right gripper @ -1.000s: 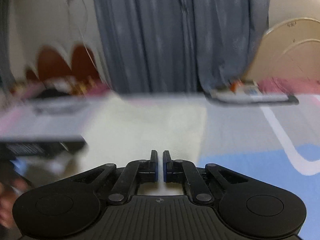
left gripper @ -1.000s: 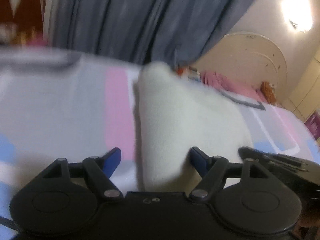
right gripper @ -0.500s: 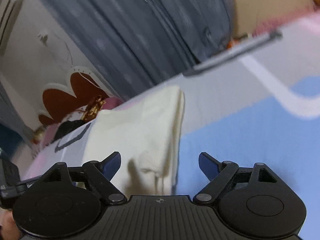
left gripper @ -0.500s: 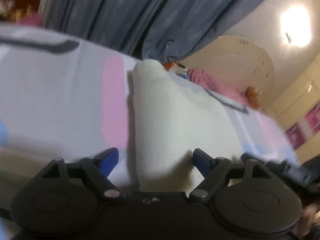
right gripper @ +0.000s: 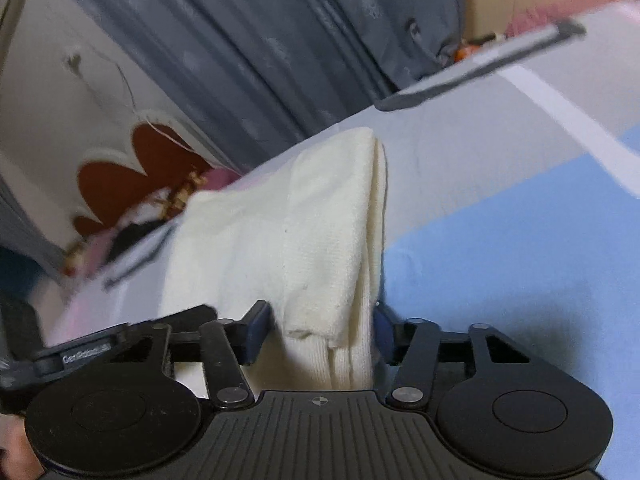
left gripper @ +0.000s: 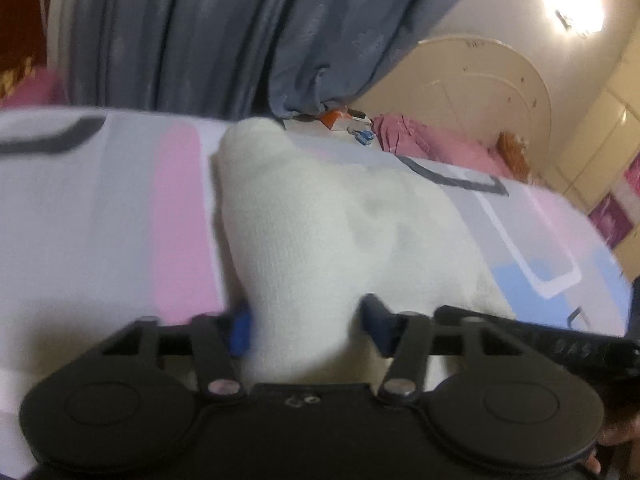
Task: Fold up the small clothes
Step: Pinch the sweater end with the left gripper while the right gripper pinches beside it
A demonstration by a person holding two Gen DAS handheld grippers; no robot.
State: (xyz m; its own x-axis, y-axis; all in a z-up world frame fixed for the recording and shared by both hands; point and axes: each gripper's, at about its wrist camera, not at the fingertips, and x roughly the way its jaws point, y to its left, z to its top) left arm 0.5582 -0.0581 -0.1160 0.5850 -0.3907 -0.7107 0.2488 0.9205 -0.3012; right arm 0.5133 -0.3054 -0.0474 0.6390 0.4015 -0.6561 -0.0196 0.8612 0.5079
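Note:
A cream-white small garment (left gripper: pixel 320 232) lies folded lengthwise on a bed sheet with pink, grey and blue blocks (left gripper: pixel 100 216). My left gripper (left gripper: pixel 306 326) is partly open, and the garment's near end sits between its blue fingers (left gripper: pixel 242 330). In the right wrist view the same garment (right gripper: pixel 320 224) shows stacked layers along its right edge. My right gripper (right gripper: pixel 320 330) is partly open with the garment's near corner between its fingers (right gripper: pixel 258 330). Each gripper shows at the edge of the other's view.
Grey-blue curtains (left gripper: pixel 200 32) hang behind the bed. A cream headboard (left gripper: pixel 480 92) and a pink bundle (left gripper: pixel 432 144) are at the far right. Small items (left gripper: pixel 340 120) lie at the bed's far edge. A white and brown headboard shape (right gripper: pixel 120 168) stands at the left.
The right gripper opened from shut and came down onto the garment's corner. Both grippers' fingers have narrowed around the cloth since half a second ago.

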